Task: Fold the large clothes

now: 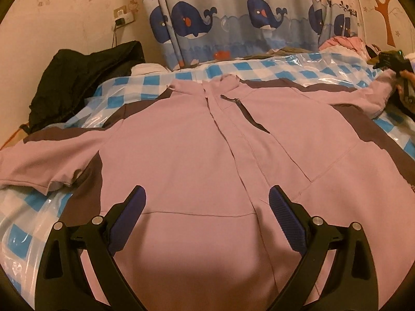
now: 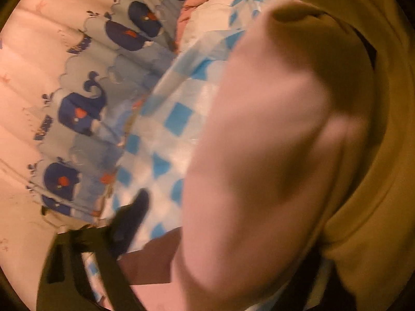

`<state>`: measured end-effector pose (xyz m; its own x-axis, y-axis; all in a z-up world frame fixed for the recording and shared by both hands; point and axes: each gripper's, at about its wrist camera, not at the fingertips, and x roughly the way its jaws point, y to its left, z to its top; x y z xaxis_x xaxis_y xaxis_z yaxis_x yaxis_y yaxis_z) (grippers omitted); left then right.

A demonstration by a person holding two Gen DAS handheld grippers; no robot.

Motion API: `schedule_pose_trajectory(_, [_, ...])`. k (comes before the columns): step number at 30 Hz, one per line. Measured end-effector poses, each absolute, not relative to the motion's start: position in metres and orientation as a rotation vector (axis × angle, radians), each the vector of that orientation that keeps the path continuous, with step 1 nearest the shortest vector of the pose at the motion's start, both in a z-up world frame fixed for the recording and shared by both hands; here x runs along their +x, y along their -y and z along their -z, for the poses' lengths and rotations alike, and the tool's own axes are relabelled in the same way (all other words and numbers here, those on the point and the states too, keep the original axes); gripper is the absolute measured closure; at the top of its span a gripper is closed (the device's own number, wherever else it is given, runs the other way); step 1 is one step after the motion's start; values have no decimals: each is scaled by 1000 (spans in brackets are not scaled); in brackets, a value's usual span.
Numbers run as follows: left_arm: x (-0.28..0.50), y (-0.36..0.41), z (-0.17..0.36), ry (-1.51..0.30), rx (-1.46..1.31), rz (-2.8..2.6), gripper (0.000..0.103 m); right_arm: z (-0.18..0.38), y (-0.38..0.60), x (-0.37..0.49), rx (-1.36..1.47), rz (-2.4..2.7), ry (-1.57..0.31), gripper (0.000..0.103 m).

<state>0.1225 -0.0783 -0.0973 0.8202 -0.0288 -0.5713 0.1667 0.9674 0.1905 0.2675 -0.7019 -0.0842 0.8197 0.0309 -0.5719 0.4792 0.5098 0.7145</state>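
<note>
A large pink jacket [image 1: 181,140] with dark brown panels lies flat, front up, on the blue-checked bed [image 1: 259,67], sleeves spread to both sides. My left gripper [image 1: 207,199] is open and empty, hovering over the jacket's lower front. My right gripper [image 1: 396,77] shows at the far right of the left wrist view, at the end of the jacket's right sleeve [image 1: 373,98]. In the blurred right wrist view the pink sleeve [image 2: 259,155] fills the frame in front of the camera; only the left finger [image 2: 135,217] shows, so the grip is unclear.
A black garment [image 1: 83,83] is heaped at the bed's left by the wall. Whale-print curtains [image 1: 233,20] hang behind the bed. Pink and white clothes [image 1: 342,42] are piled at the back right. Clear plastic [image 1: 324,64] covers the bedding.
</note>
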Motion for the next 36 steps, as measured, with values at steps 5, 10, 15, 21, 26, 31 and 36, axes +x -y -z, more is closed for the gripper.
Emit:
schedule_pose_trajectory(5, [119,81,100,-599,262,108,10,77,700,264,1000,240,-533,76])
schedule_pose_trajectory(10, [117,82,100,-599,269,108,10,69,692,266,954,228,-492,82])
schedule_pose_trajectory(15, [116,82,101,-604,273,108,10,65,689,267,995,175,-448,82])
schedule_pose_trajectory(21, [119,80,105,-626,266,116,10,65,672,275,1219,-77,-290,82])
schedule_pose_trajectory(26, [123,74,107,-643,235,123,10,41,644,291,1106,-111,-335,77])
schedule_pose_trajectory(31, [125,73,109,-655,227,126,10,-9,603,293,665,5,-406,80])
schedule_pose_trajectory(36, [125,73,109,-654,225,126,9,-35,597,288,644,14,-372,86])
